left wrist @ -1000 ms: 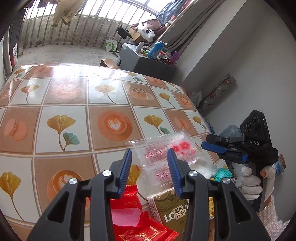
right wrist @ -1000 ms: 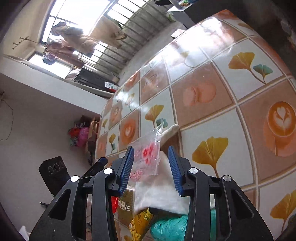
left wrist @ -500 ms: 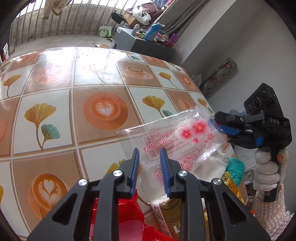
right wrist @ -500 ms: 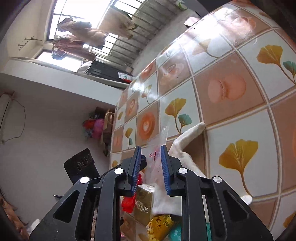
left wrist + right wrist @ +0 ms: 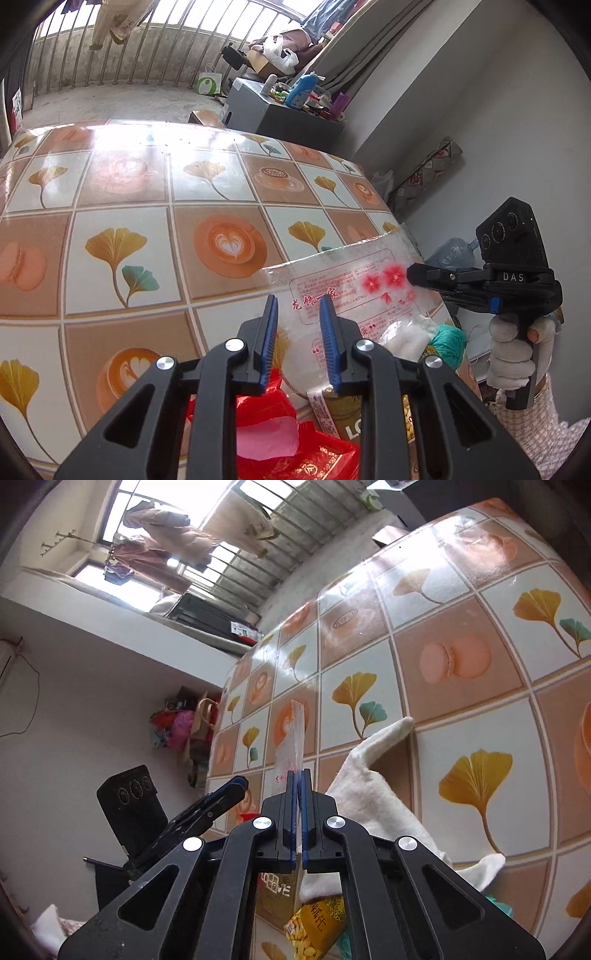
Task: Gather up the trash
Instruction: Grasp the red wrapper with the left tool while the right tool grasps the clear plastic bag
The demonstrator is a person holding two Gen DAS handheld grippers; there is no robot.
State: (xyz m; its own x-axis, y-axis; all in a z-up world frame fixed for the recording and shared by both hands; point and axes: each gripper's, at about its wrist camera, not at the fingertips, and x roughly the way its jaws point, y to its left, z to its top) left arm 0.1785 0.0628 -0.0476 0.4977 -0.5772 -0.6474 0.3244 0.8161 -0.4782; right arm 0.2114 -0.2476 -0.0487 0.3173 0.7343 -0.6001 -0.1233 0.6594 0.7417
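Right claw (image 5: 299,775) clenched on clear plastic bag with red flowers and printing (image 5: 354,288), lifted above tile-patterned surface (image 5: 147,229). Left claw (image 5: 295,314) released, blue pads either side of bag's lower edge, not pressing.

Surface (image 5: 155,192): spreads ahead of both grippers; its far part is bare, the litter lies bunched at the near edge.
Plastic bag (image 5: 351,284): lifted above the litter, one end between the jaws of the right gripper (image 5: 298,775), the other end in front of the left gripper (image 5: 295,314), whose jaws stand apart around its lower edge without pressing it.
Cloth (image 5: 373,786): on the surface just right of the right gripper, one corner pointing away.
Snack packet (image 5: 314,919): below the cloth, at the near edge.
Wrappers (image 5: 295,443): under the left gripper, beside a box (image 5: 347,417).
Cabinet (image 5: 273,114): beyond the surface's far edge, bottles on top.
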